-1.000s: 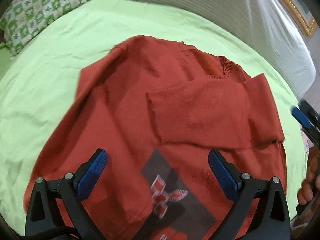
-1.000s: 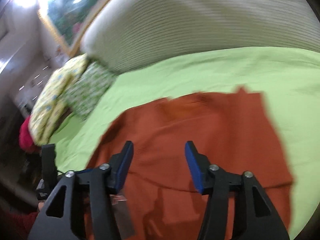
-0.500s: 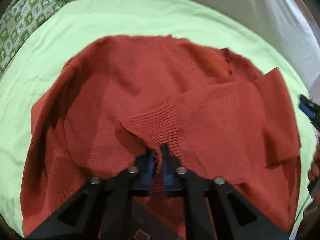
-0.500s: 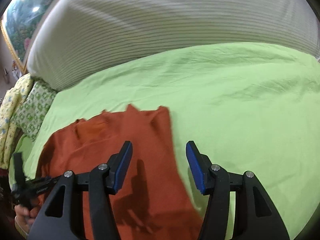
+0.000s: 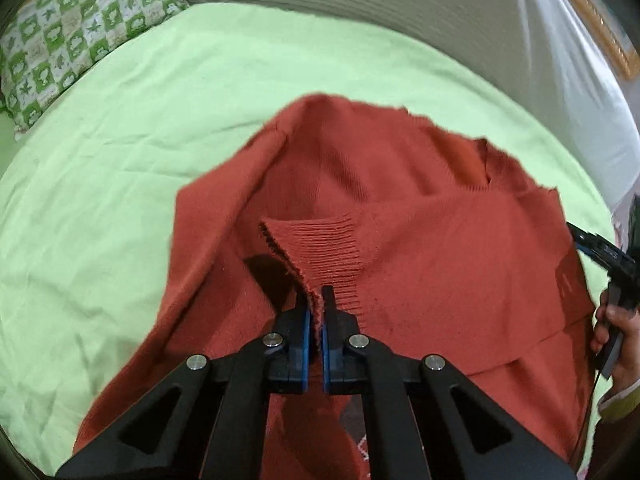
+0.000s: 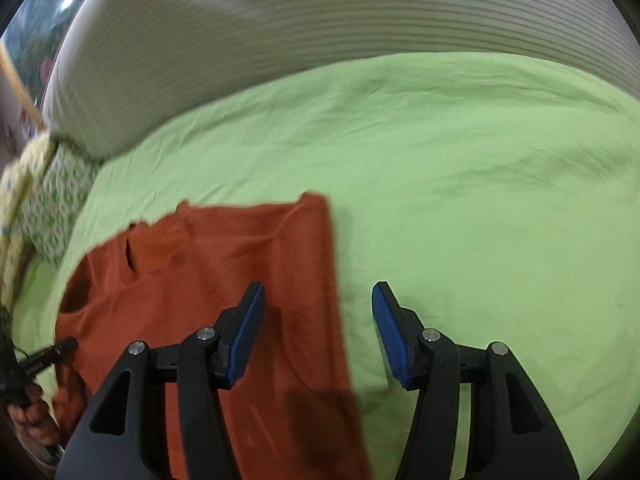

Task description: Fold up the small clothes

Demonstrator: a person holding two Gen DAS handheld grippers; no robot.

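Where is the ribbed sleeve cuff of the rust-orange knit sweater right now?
In the left wrist view, the ribbed sleeve cuff sits centre frame, pinched in the shut left gripper, above the sweater's body.

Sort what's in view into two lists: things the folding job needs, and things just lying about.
Needed for the job:
- red sweater
- ribbed sleeve cuff, pinched in the left gripper
- right gripper, open, empty
- green bedsheet, the folding surface

Lying about:
- patterned pillow
- striped headboard cushion

Sweater [image 5: 400, 240] hem cut off by bottom edge; its dark chest print [image 5: 356, 432] mostly hidden behind left claw [image 5: 315, 304]; headboard [image 6: 280, 40] blurred.
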